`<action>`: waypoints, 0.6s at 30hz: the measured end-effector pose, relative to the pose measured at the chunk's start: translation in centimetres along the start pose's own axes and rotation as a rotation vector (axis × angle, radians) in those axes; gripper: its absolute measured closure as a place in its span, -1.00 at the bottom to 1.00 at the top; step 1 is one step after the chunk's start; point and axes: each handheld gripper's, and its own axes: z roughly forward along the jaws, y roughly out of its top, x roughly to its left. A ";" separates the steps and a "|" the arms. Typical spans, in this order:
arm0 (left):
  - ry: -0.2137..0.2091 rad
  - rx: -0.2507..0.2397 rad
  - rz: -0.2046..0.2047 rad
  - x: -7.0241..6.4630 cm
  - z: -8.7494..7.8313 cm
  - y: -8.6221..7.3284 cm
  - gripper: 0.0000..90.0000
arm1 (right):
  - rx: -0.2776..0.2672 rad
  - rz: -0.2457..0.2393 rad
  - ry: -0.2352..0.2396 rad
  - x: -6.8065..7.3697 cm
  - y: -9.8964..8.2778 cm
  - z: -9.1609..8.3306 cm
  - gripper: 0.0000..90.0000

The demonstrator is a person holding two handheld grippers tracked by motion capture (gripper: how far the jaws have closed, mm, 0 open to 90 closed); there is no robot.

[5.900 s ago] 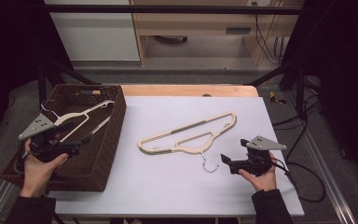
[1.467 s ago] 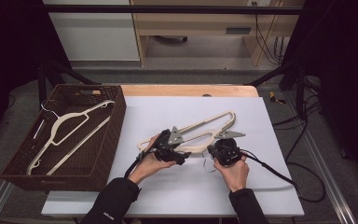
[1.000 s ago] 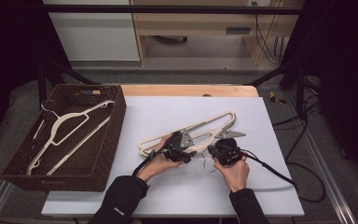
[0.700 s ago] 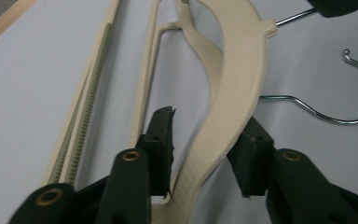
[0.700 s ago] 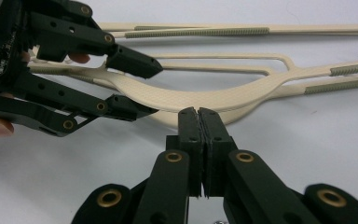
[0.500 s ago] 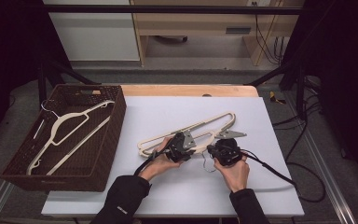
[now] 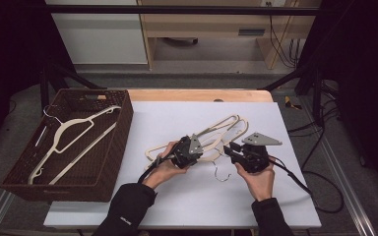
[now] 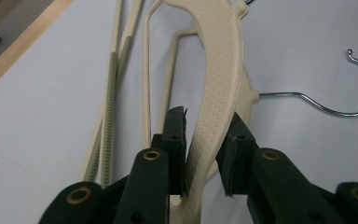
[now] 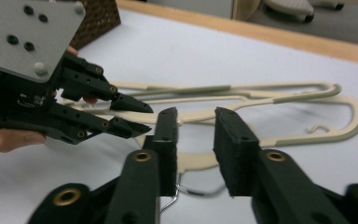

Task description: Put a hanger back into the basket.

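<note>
The cream hanger (image 7: 211, 140) lies near the middle of the white table (image 7: 177, 206), its arm passing between the jaws of the left gripper (image 8: 205, 140), which have just been closing on it: one pad is against the textured arm, while a thin gap shows at the other, so a full clamp cannot be confirmed. The right gripper (image 9: 193, 126) sits just beside it with its jaws just opened partway and nothing between them, above the hanger's neck. The hanger's long axis runs diagonally from near left to far right, and its wire hook (image 7: 221, 174) points toward the person.
</note>
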 end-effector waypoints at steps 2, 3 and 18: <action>0.011 -0.007 -0.012 0.3 -0.3 0.0 0.68 | -0.034 0.001 0.003 -0.5 0.2 -0.9 0.28; 0.017 -0.009 -0.015 0.4 -0.5 0.0 0.69 | -0.043 0.007 0.005 -0.6 0.2 -1.2 0.21; 0.141 -0.014 -0.086 4.2 -3.4 0.0 0.91 | -0.020 0.007 -0.001 -3.0 -1.5 -1.4 -0.30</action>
